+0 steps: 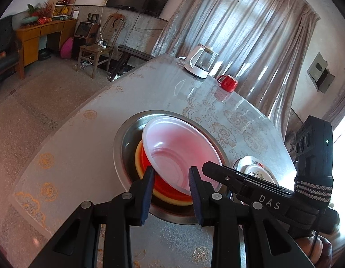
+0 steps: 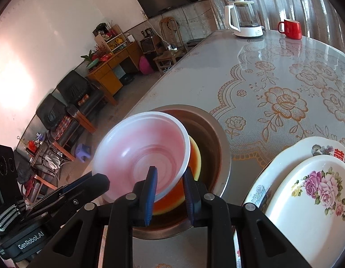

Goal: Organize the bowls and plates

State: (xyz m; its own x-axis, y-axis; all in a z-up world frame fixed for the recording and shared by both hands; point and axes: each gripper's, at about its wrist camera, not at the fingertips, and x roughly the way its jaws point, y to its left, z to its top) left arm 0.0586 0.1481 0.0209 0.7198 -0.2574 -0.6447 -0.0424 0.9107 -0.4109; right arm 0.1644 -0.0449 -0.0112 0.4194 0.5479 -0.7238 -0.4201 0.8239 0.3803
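Note:
A translucent white plastic bowl [image 1: 179, 143] [image 2: 143, 143] hangs tilted over a steel basin [image 1: 123, 138] [image 2: 219, 138] sunk in the table. An orange bowl with a yellow rim [image 1: 168, 185] [image 2: 194, 156] lies in the basin beneath it. My left gripper [image 1: 171, 178] is shut on the white bowl's near rim; in the right wrist view its tip [image 2: 105, 179] meets the bowl's left side. My right gripper [image 2: 169, 178] pinches the opposite rim, and its tip [image 1: 206, 167] shows in the left wrist view at the bowl's right edge.
Two flowered plates [image 2: 306, 189] [image 1: 255, 169] are stacked just right of the basin. A glass kettle [image 1: 200, 62] [image 2: 246, 20] and a red mug [image 1: 228, 82] [image 2: 291, 29] stand at the far side. The table's edge drops to the floor on the left.

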